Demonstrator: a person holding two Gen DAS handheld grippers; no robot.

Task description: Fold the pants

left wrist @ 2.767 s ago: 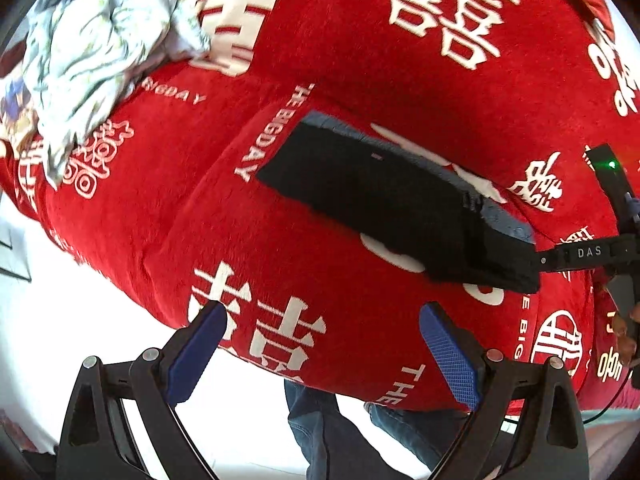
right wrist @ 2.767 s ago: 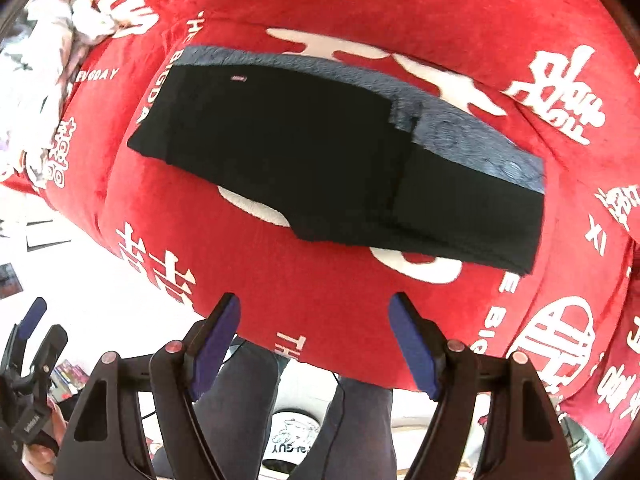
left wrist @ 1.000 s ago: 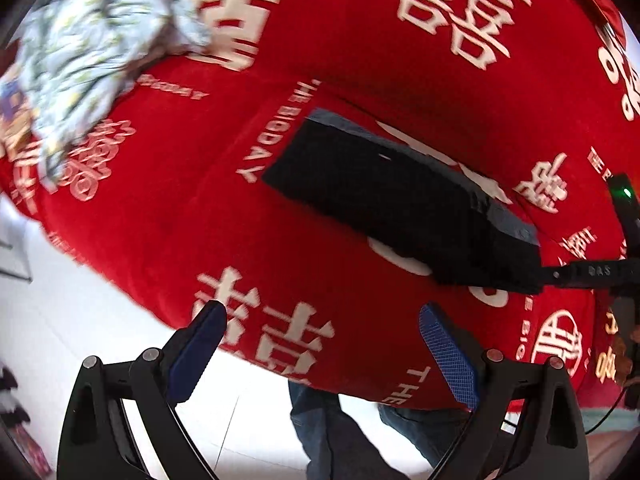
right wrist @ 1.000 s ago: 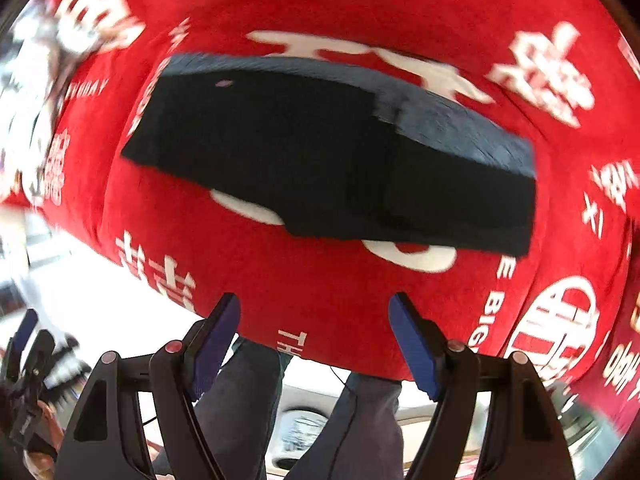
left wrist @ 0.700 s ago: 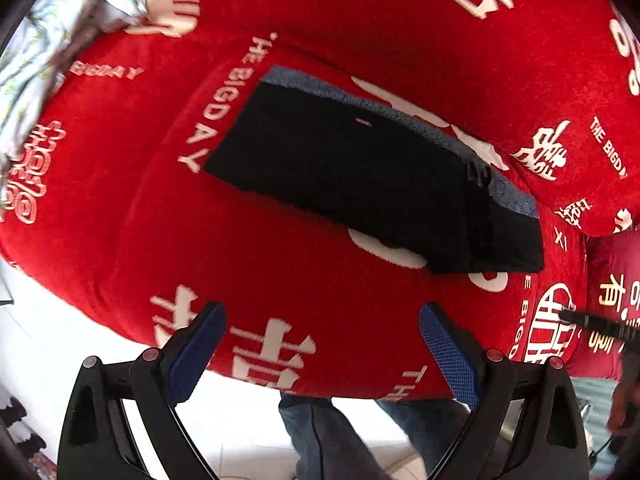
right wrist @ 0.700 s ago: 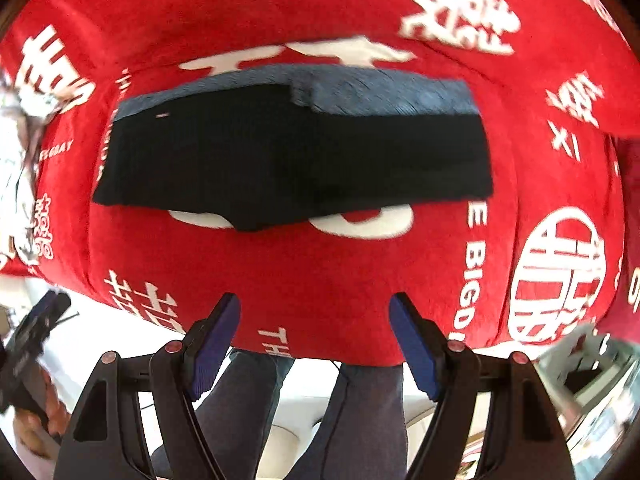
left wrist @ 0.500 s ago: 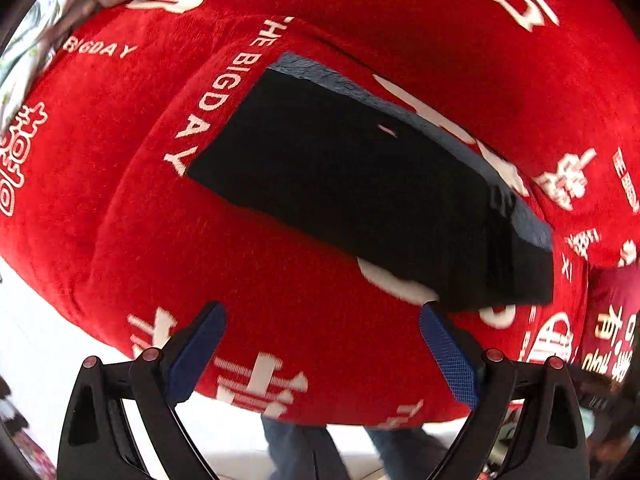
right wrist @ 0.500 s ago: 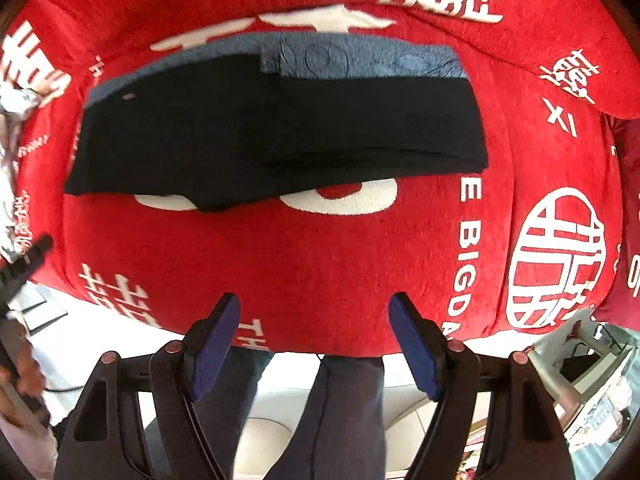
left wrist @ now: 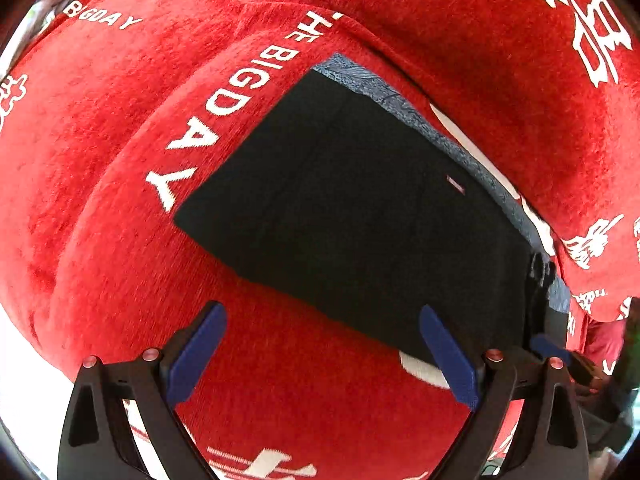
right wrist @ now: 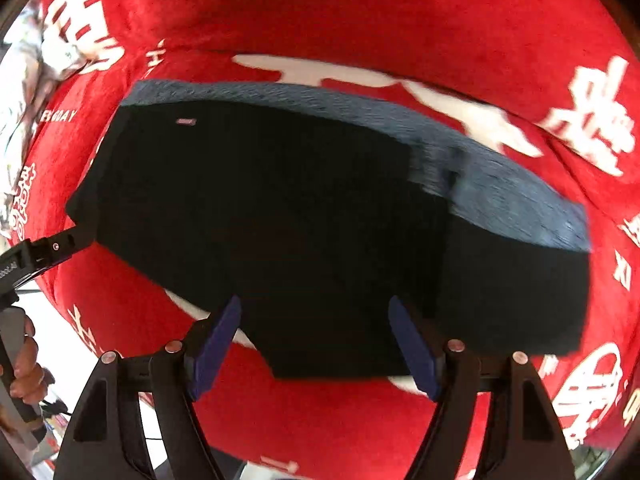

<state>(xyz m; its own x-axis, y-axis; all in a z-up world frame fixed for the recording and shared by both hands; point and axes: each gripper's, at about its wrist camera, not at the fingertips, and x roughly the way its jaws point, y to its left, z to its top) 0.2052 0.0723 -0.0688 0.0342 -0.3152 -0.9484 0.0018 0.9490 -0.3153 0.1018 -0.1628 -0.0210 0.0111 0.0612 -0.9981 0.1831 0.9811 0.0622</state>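
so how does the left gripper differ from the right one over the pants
The left gripper frames mostly red cover beside the pants; the right gripper frames black cloth. The left sits at the pants' end, the right nearer the middle. Both are open and empty.

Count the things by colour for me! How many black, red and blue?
Black: 1, the pants
Red: 1, the sofa cover
Blue: 4, the pads on the left gripper and right gripper
Total: 6
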